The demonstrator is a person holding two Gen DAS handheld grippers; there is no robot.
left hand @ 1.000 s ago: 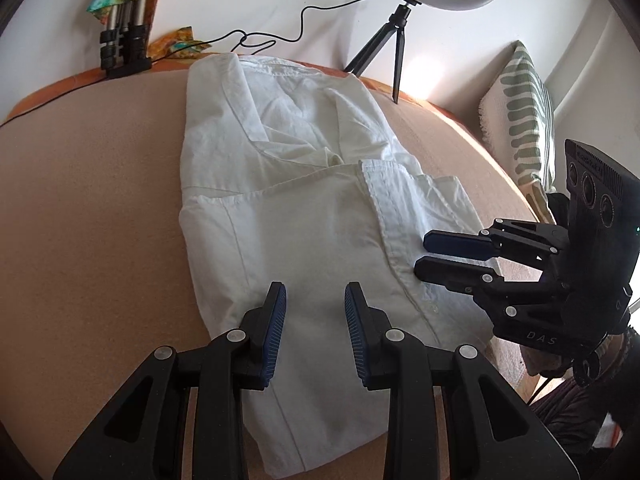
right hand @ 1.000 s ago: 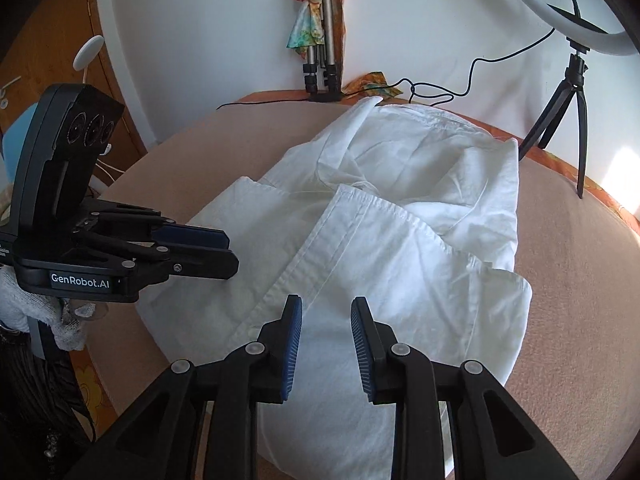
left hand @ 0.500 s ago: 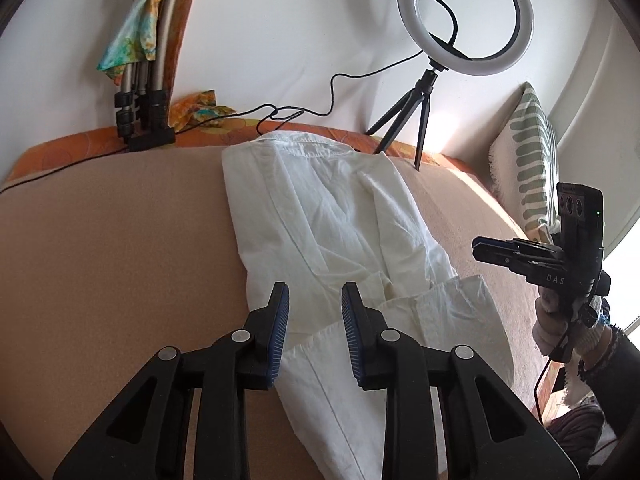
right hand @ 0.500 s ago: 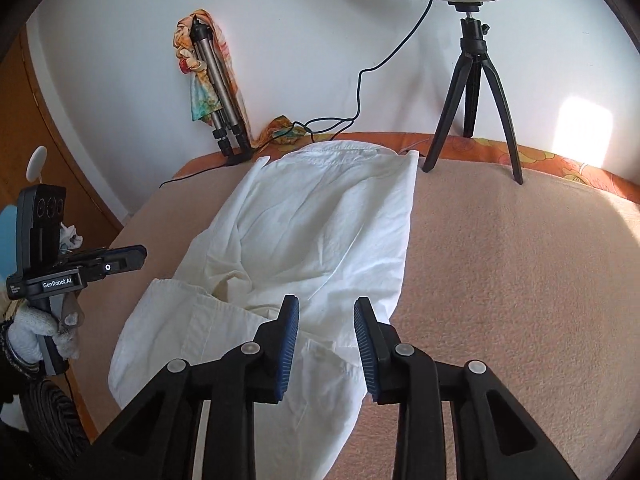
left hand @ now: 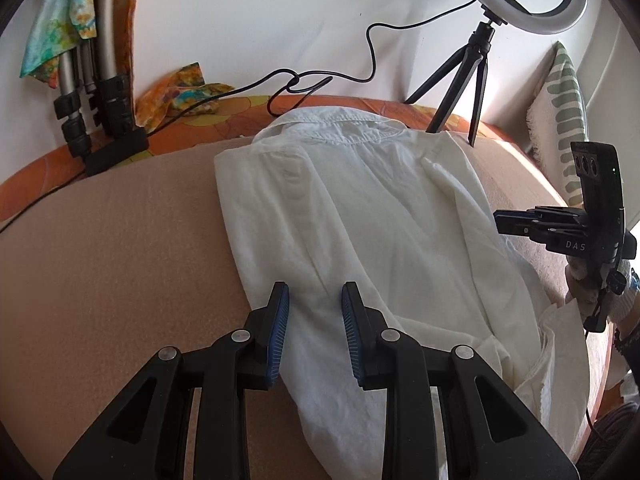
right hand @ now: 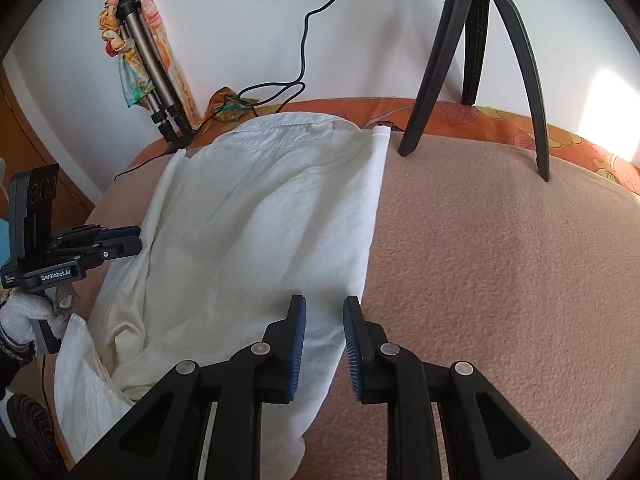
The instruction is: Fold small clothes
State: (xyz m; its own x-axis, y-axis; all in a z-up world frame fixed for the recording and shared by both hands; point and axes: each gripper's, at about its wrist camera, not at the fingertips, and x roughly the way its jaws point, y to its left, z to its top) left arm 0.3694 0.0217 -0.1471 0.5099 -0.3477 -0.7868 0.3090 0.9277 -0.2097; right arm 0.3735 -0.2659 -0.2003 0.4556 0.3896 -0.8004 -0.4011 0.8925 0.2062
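Nearby, a tripod (right hand: 476, 60) stands beside the shirt (right hand: 256, 232).

We see the white shirt (left hand: 360, 240) lying lengthwise on the tan blanket (left hand: 100, 260), collar at the far end near the ring light tripod (left hand: 468, 76). Our left gripper (left hand: 314, 336) hangs over the shirt's left edge, jaws parted, cloth below them, probably not pinched. The right gripper (left hand: 502, 226) sits at the right side in a gloved hand (left hand: 592, 292), just beside the shirt; its jaws look nearly together, closing. Folded tripod (left hand: 92, 92) stands far left.
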